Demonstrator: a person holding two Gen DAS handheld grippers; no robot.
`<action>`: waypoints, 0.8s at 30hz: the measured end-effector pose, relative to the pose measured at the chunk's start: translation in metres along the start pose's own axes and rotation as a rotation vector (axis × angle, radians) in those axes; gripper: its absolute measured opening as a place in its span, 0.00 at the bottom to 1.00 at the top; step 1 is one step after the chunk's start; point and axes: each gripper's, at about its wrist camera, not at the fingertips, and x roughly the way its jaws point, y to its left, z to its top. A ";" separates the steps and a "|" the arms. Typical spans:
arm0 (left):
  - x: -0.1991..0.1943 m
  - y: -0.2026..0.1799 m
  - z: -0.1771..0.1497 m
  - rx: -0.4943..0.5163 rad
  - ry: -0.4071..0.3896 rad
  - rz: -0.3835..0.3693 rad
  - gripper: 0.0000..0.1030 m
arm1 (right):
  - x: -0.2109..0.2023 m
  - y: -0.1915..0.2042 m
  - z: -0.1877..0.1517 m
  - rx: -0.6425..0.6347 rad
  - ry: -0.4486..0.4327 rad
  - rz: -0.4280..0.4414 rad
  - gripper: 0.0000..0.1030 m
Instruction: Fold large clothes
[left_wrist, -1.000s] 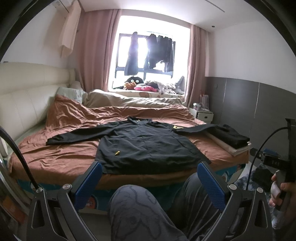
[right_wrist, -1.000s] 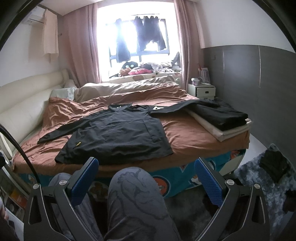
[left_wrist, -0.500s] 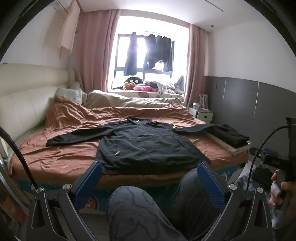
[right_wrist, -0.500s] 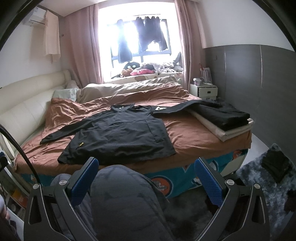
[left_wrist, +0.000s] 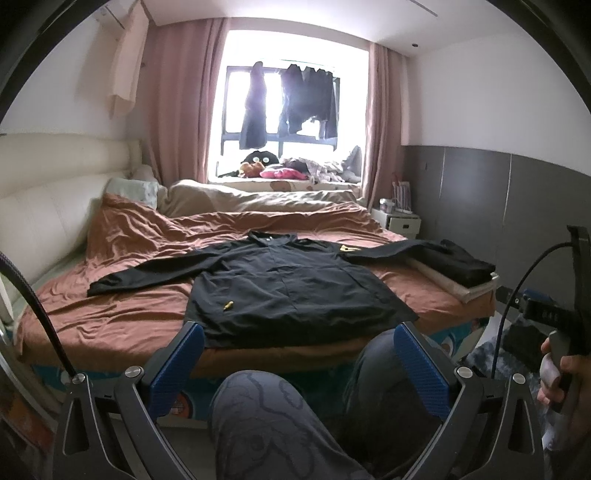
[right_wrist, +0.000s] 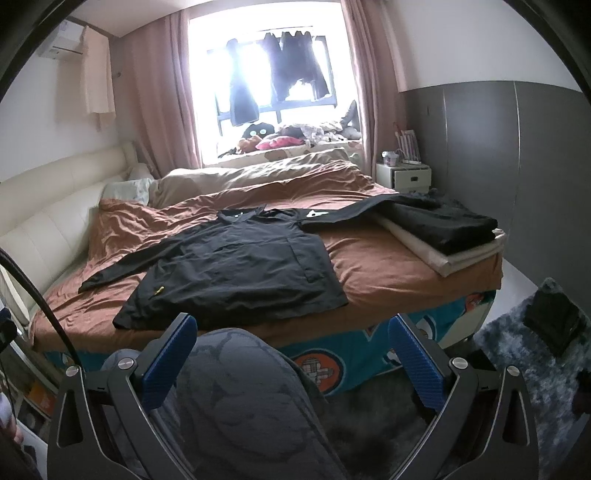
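Note:
A large black jacket (left_wrist: 288, 291) lies spread flat, front up, on the brown bedspread (left_wrist: 122, 317), sleeves stretched out to both sides. It also shows in the right wrist view (right_wrist: 236, 277). Its right sleeve reaches onto a folded black garment (left_wrist: 458, 258) on a cream folded stack (right_wrist: 443, 247). My left gripper (left_wrist: 297, 358) is open and empty, well short of the bed's near edge. My right gripper (right_wrist: 293, 350) is open and empty, also short of the bed. The person's knees in grey patterned trousers (left_wrist: 269, 417) sit between the fingers.
A cream headboard (left_wrist: 40, 206) runs along the left. A white nightstand (right_wrist: 404, 177) stands at the far right by the grey wall. A grey shaggy rug (right_wrist: 535, 354) with a dark item lies on the floor at right. Clothes hang in the window (left_wrist: 291, 107).
The right wrist view has shifted slightly up and left, and the knee has risen in it. The jacket has not moved. Both grippers stay open.

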 end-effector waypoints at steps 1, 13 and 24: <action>0.001 0.001 0.000 0.002 0.002 0.001 1.00 | 0.002 0.000 0.000 0.002 0.002 0.001 1.00; 0.040 0.016 0.007 -0.027 0.044 0.005 1.00 | 0.044 -0.003 0.011 0.031 0.049 0.012 1.00; 0.115 0.048 0.024 -0.082 0.096 0.042 1.00 | 0.131 0.005 0.047 0.040 0.113 0.041 1.00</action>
